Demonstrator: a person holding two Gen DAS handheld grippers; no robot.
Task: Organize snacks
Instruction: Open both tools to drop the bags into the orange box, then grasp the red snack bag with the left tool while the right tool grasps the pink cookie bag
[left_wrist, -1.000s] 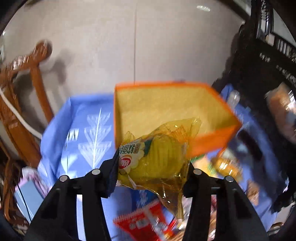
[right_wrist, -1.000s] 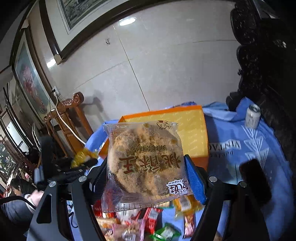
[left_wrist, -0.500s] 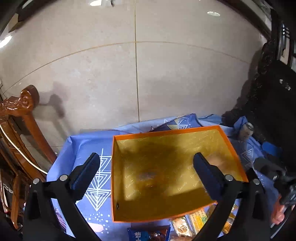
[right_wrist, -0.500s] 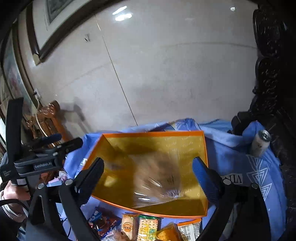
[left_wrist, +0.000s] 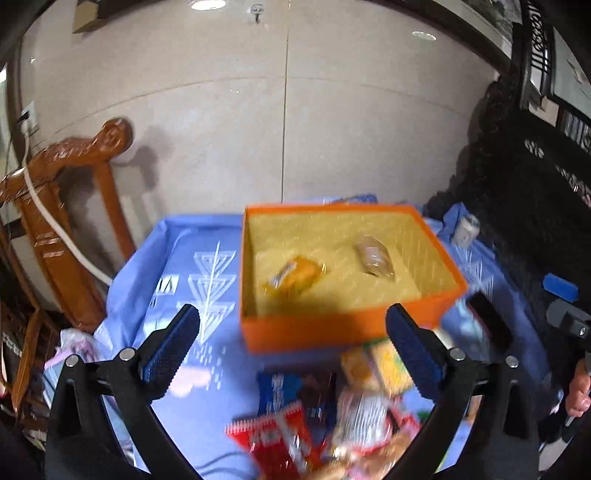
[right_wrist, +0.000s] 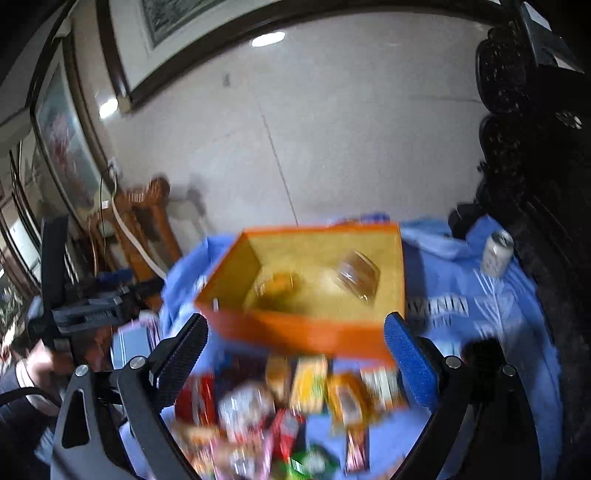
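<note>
Both my grippers, left (left_wrist: 291, 341) and right (right_wrist: 295, 350), gape wide, empty. Two packets lie in orange box (left_wrist: 343, 326); next grab from snack pile (right_wrist: 280, 413) (blurry).

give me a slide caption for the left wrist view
Open left gripper above the snack pile, with a yellow packet and a clear-wrapped pastry lying in the orange box.

Your snack pile (right_wrist: 295, 413) in front of the box (left_wrist: 332, 328) is motion-smeared in both views, so no label can be read, and the lower edge cuts it off. The two packets (left_wrist: 295, 273) inside the box are blurred too. The can (right_wrist: 496, 258) is too small to read. Your hand (left_wrist: 580, 391) is cut off at the right edge.
</note>
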